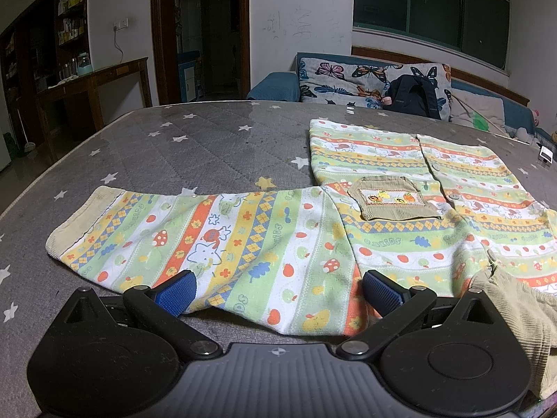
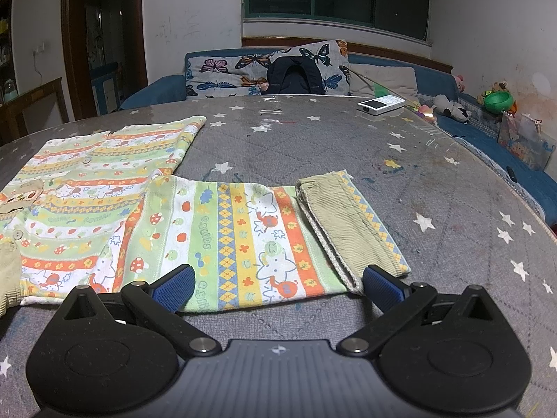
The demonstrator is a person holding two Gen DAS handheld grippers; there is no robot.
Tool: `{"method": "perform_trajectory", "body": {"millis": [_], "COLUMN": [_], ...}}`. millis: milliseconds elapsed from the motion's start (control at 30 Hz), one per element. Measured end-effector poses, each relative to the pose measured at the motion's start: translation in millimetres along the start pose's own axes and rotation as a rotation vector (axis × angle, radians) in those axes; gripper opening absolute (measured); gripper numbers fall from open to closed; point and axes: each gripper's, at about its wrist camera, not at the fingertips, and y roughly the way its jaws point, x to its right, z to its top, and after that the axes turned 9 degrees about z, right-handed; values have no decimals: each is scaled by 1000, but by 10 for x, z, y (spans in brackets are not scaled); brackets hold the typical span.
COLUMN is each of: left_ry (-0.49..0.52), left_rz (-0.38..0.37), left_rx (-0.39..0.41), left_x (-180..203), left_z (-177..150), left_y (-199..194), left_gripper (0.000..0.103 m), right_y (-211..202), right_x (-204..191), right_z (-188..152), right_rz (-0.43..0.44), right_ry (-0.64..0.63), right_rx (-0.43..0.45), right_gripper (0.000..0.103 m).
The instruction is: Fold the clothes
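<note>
Both tongs, left tongs (image 1: pixel 278 291) and right tongs (image 2: pixel 278 287), gape released over the shirt's (image 1: pixel 400 216) sleeves; a shallow pinch may drag fabric, wrinkling it across the desk (image 2: pixel 435 181).

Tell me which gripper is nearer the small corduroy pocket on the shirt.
Left. The left gripper sits just below the pocket; the right gripper is out by the sleeve cuff, pocket at its view's far-left edge.

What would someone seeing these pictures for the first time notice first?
A child's striped cartoon-print jacket lies spread flat on the grey star-patterned table, one sleeve stretched toward each side. Both the left gripper and the right gripper sit open at the garment's near edge. Behind is a butterfly-print sofa.
</note>
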Motion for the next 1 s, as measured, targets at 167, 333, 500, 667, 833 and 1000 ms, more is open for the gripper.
{"method": "perform_trajectory", "body": {"millis": [167,333,500,667,833,1000], "left_ry": [3,2,1,1,1,1], "left_rz": [3,2,1,1,0,0], "left_rx": [2,0,-1,-1,-1,-1], "left_x": [5,2,10,5,3,3], "left_z": [-2,-2,1,-6,-5,-5], "left_y": [-3,0,-2,-24,-22,-20], "left_gripper": [103,103,103,103,103,103], "right_y": [-45,-75,-135,-75,-5,1], "right_x": [20,22,87,234,308,416], "right_z": [-12,23,81,148,162,138], "right_rz": [11,7,-5,-27,-41,-52], "right_ry": [10,2,4,17,0,-18], "right_rx": [20,32,53,31,-4,-8], "right_gripper": [103,100,92,77,63,37]}}
